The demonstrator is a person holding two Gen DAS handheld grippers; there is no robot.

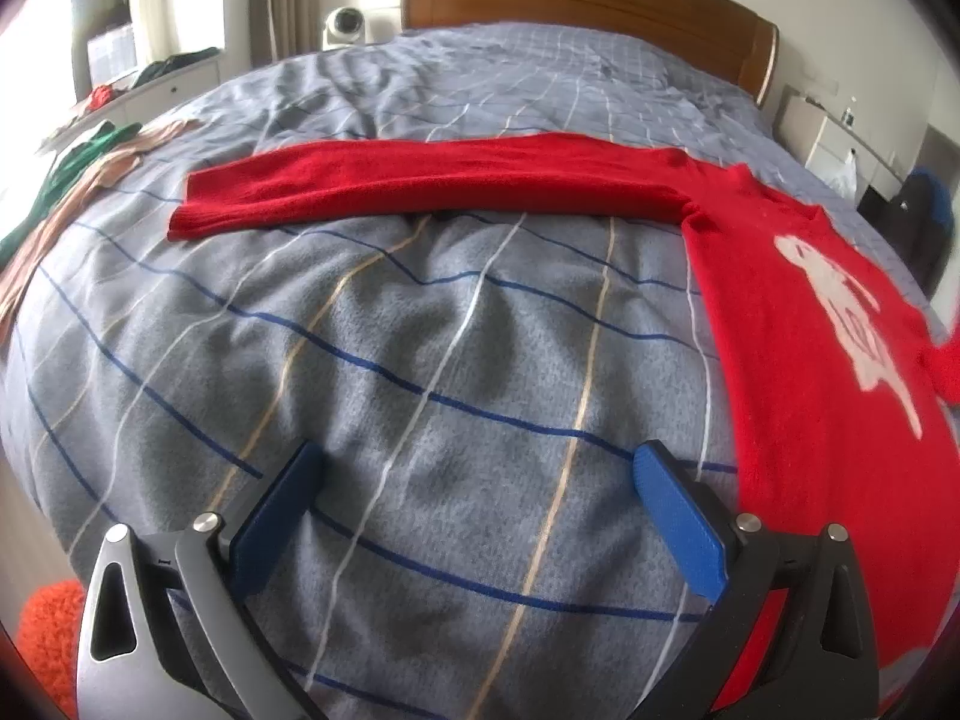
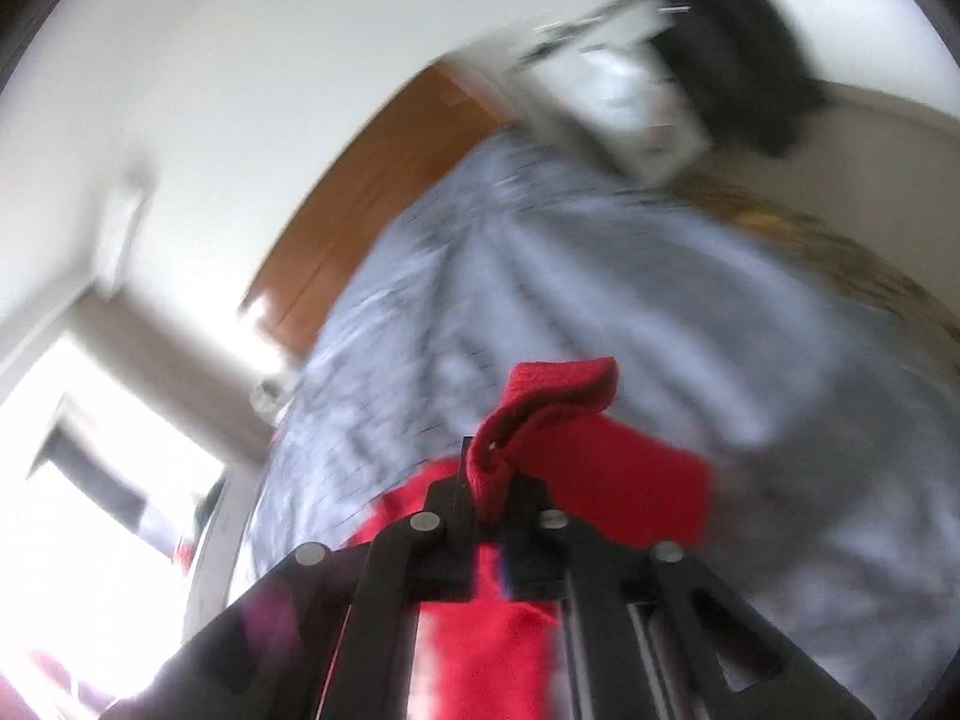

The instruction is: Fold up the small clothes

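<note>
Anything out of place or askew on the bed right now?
Nothing damaged or spilled. The red sweater lies flat with one sleeve stretched straight out across the grey checked duvet. The right gripper is pinching a bunched sweater edge. Green and beige clothes sit heaped unfolded at the bed's edge. The left gripper is open, empty.

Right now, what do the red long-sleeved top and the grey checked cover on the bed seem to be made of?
Red long-sleeved top: looks like soft knitted wool or acrylic, matte and fuzzy, with a white knitted-in figure. Grey checked cover: seems brushed cotton or flannel, matte, a slightly napped surface creasing softly. Neither fibre is certain.
</note>
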